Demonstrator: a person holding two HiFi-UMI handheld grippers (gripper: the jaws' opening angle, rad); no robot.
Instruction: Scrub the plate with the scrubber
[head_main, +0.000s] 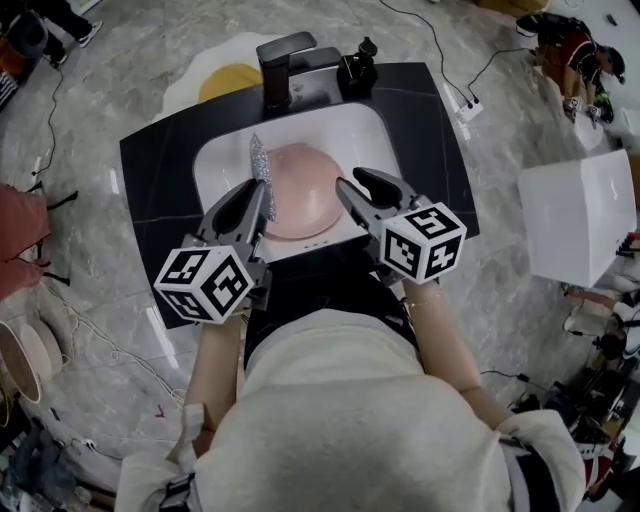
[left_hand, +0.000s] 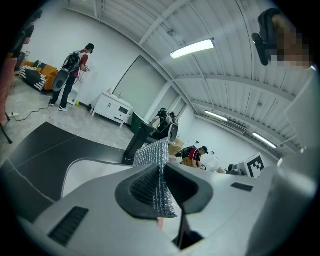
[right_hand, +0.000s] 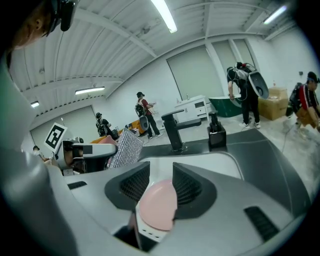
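Plate, just the one, pink, lies in the single white sink below one black tap. Two grippers reach over it: the left gripper is clamped on the one silvery scrubber, and the right gripper gapes wide at the plate's edge, gripping nothing

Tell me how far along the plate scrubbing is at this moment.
Done: the left gripper is shut on the scrubber, and the plate lies in the sink. In hand: the scrubber hangs by the plate's left edge; the right gripper stands open at its right. Left: apparently all the scrubbing.
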